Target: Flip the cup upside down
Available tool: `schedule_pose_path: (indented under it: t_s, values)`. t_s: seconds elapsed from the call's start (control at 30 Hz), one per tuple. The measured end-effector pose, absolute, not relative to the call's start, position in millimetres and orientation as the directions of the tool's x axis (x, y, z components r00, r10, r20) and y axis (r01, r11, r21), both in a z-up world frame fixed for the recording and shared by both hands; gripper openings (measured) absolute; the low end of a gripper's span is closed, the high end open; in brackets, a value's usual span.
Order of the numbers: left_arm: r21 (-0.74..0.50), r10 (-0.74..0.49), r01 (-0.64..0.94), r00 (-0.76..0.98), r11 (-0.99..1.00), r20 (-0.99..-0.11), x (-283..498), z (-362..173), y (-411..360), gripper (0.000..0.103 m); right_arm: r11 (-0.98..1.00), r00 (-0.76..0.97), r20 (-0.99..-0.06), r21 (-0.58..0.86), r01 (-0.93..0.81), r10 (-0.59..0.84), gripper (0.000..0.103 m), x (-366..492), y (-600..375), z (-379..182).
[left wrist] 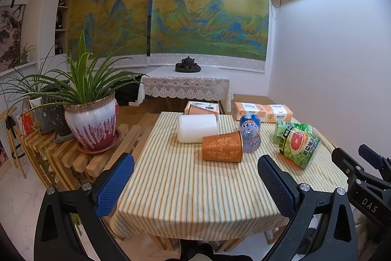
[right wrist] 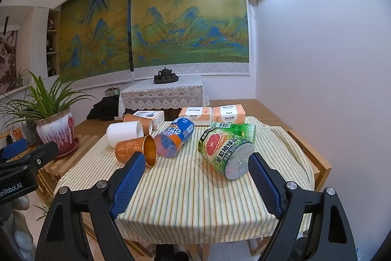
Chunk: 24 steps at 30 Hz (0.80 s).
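Orange cup (left wrist: 222, 146) on side, beyond open, empty left gripper (left wrist: 195, 184).

Three cups (right wrist: 136, 148), two bottles (right wrist: 174, 140), three tissue packs (right wrist: 227, 113), one teapot (right wrist: 165, 72).

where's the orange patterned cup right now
The orange cup lies on its side mid-table on the striped cloth, its mouth against the blue bottle, the white cup just behind it.
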<state>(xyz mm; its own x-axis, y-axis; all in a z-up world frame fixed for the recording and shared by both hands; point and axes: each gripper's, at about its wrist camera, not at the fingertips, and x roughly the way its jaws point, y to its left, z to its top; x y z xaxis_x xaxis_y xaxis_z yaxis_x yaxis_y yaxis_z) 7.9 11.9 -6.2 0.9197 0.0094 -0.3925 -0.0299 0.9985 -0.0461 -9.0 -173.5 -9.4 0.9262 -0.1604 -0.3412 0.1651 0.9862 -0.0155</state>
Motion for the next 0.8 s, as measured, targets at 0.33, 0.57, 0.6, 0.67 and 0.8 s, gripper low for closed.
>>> schedule_pose_path:
  t_s: [0.33,0.57,0.6,0.67,0.8]
  values:
    - [-0.042,0.006,-0.024,0.920,0.999,-0.393,9.2,-6.1,11.3,0.102,0.986,0.924,-0.345,-0.019,0.166,-0.162,0.083,-8.9,-172.4,-11.4]
    - [-0.040,0.005,-0.022,0.919,0.999,-0.394,9.0,-5.9,10.6,0.102,0.987,0.924,-0.347,-0.021,0.162,-0.160,0.083,-8.0,-172.7,-12.0]
    - [-0.040,0.004,-0.022,0.919,0.999,-0.394,9.2,-5.9,10.6,0.102,0.986,0.924,-0.348,-0.022,0.163,-0.160,0.083,-7.4,-172.9,-11.5]
    - [-0.039,0.006,-0.024,0.919,0.999,-0.394,9.0,-6.0,10.5,0.102,0.987,0.923,-0.350,-0.021,0.161,-0.158,0.083,-6.8,-172.7,-11.8]
    - [-0.038,0.006,-0.023,0.919,0.999,-0.394,9.3,-6.1,10.3,0.102,0.987,0.924,-0.349,-0.023,0.161,-0.159,0.083,-6.6,-172.7,-11.4]
